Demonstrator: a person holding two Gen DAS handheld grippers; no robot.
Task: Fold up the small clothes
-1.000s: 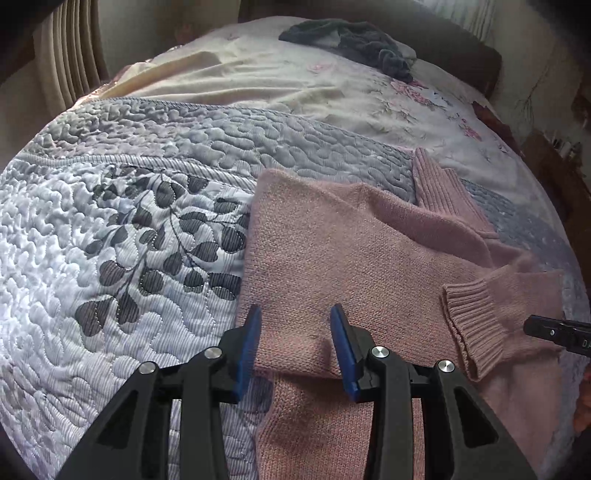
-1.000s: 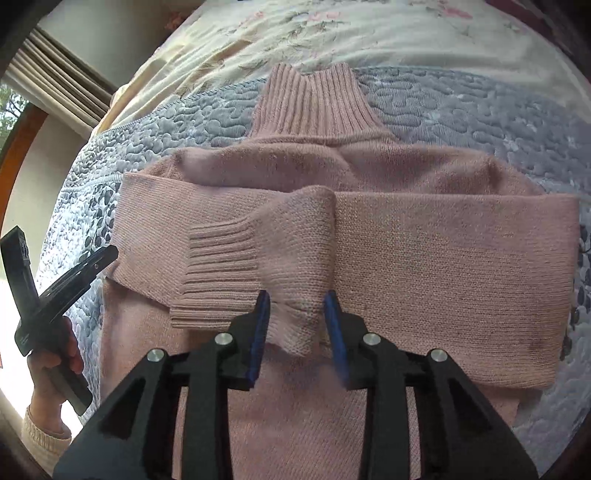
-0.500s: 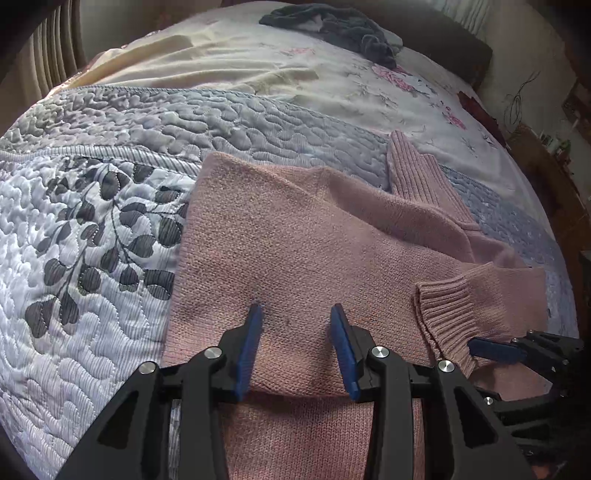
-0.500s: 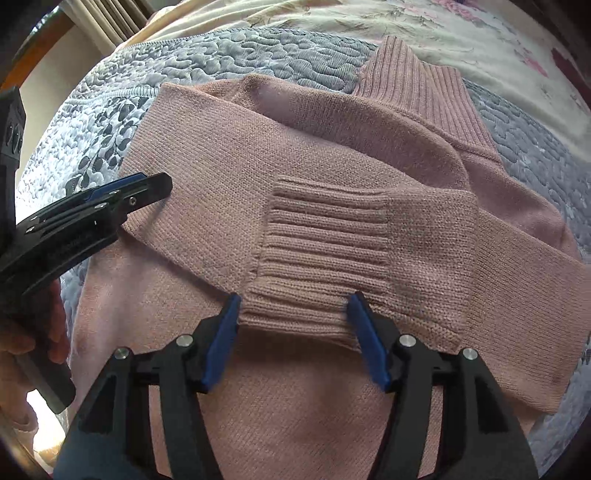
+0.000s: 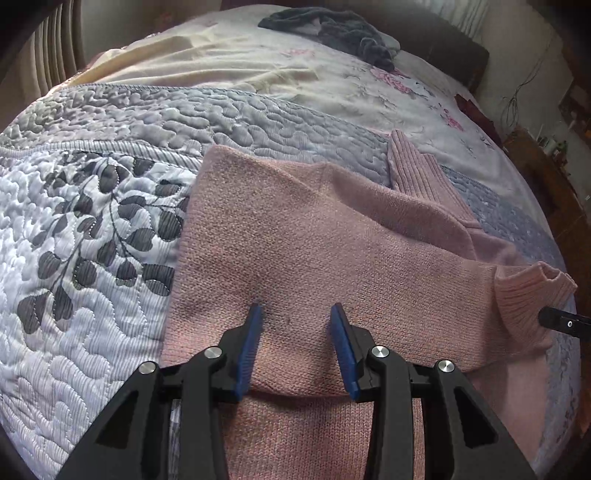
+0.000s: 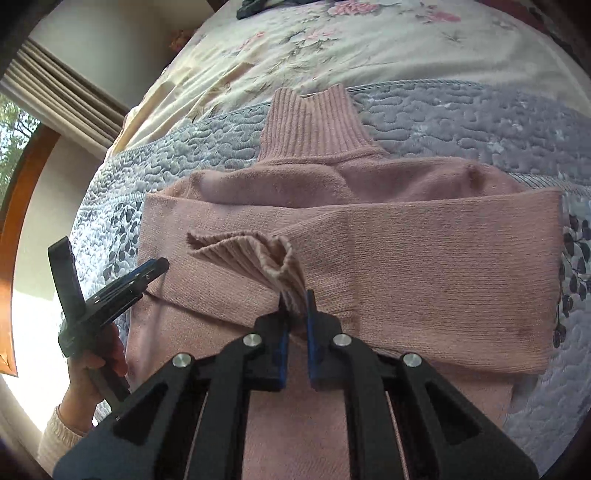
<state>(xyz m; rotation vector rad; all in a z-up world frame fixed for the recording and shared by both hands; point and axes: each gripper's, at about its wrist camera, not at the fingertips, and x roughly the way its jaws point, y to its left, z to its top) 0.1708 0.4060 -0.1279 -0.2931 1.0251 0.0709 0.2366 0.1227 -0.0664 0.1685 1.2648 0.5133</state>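
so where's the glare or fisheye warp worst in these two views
Right wrist view: the window at left is blown out white, and the quilt bows around the pink sweater. Left wrist view: even, softer light, dark corner vignette, quilt edge curving.

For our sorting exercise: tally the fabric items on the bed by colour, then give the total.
Pink: 1, the sweater
Dark grey: 1, the crumpled cloth at the far end
Grey-blue: 1, the quilted bedspread
Cream floral: 1, the sheet
Total: 4
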